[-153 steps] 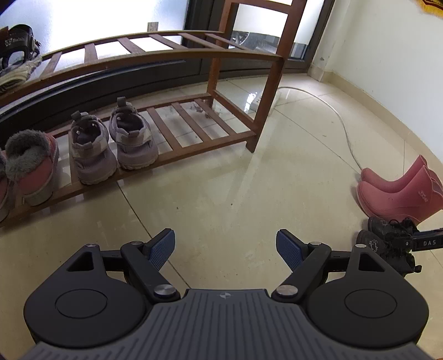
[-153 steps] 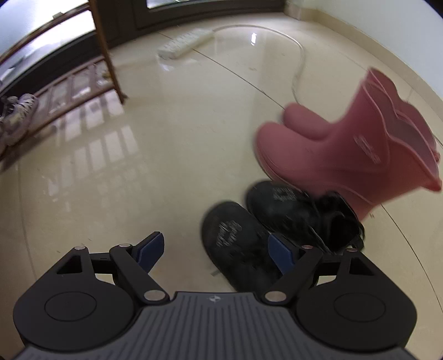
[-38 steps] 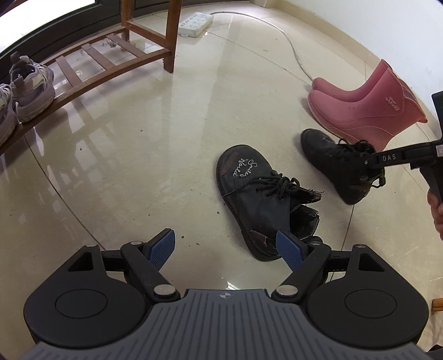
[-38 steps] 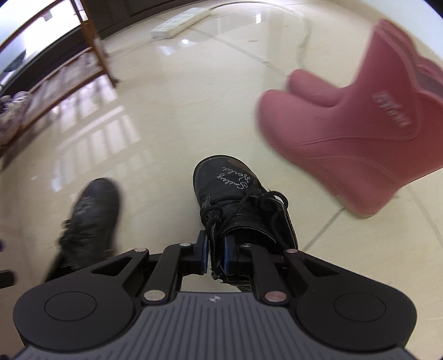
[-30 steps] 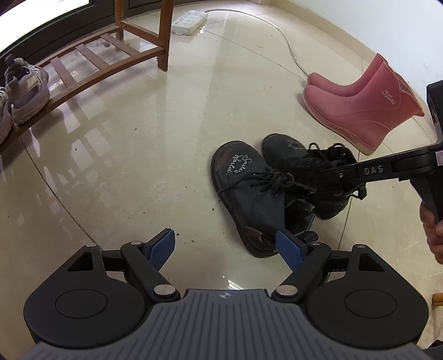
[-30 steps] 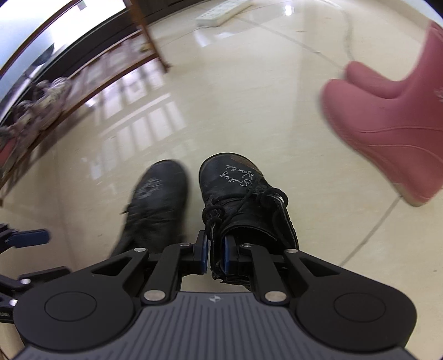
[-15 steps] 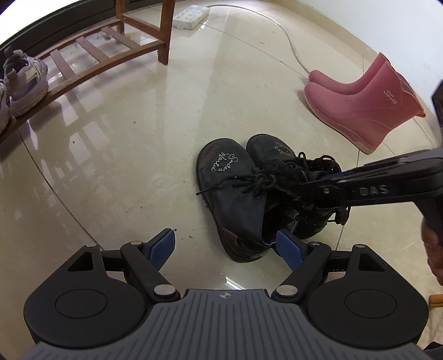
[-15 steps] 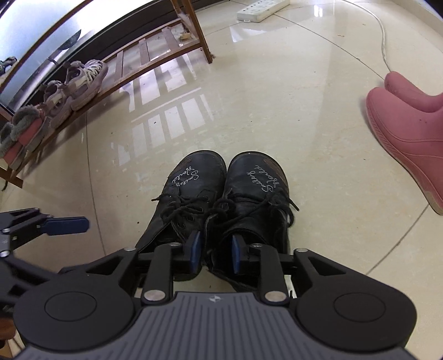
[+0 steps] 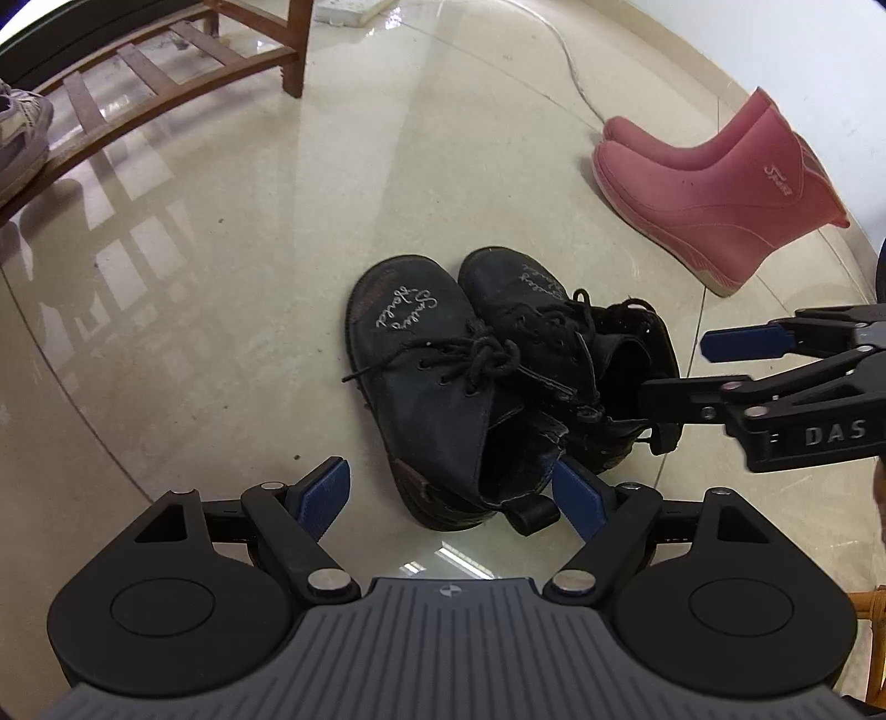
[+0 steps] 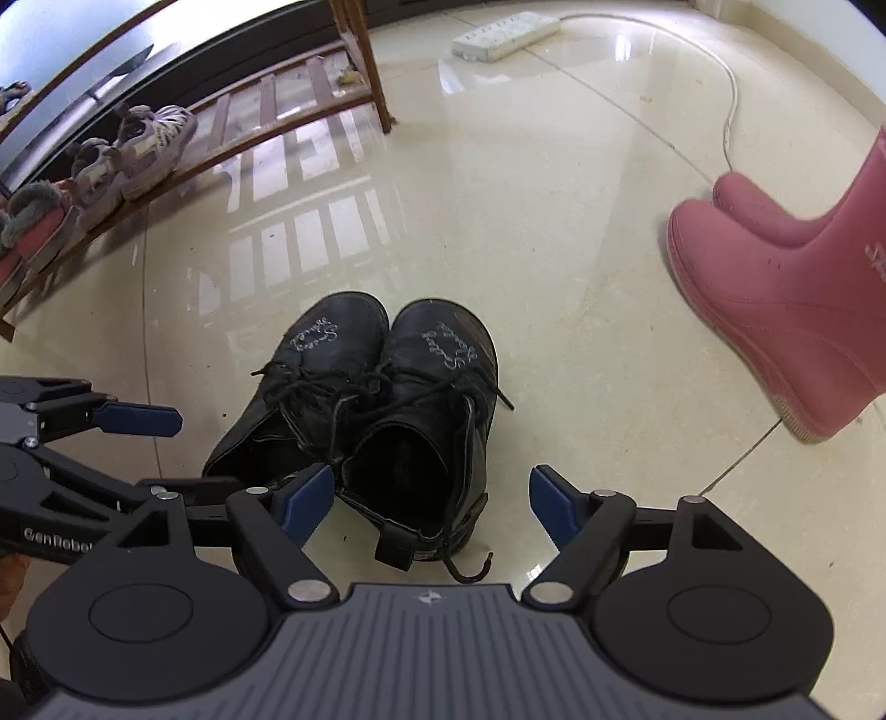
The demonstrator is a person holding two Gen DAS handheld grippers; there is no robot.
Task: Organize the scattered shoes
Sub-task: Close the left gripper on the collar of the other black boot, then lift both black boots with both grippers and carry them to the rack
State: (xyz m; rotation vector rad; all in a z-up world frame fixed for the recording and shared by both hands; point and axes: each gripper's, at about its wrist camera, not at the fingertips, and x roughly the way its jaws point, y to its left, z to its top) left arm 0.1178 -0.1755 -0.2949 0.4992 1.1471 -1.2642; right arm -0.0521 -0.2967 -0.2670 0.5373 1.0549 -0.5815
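Two black lace-up boots paired on the tiled floor (image 9: 194, 288), toes level and sides touching: left boot (image 9: 426, 382) and right boot (image 9: 559, 343), laces tangled across both. Left gripper (image 9: 451, 490) low behind the left boot's heel, jaws spread wide and released, nothing between them. Right gripper (image 10: 432, 498) likewise released, jaws spread to either side of the right boot's (image 10: 426, 421) heel and collar, not touching leather. Pink rain boots (image 9: 720, 188) upright together near the wall, well apart from the black pair; wooden shoe rack (image 10: 249, 127) beyond, its lower slats bare at the near end, sneakers (image 10: 149, 144) further along. Power strip (image 10: 504, 27) with its cord trailing across the floor toward the pink boots. Step in hand, judging by the layout: the black pair lined up and let go, transfer to the rack apparently not yet done. Next move probably calls for closing one set of jaws on each heel collar, lifting both clear of the loose laces, and carrying them to the bare slats.
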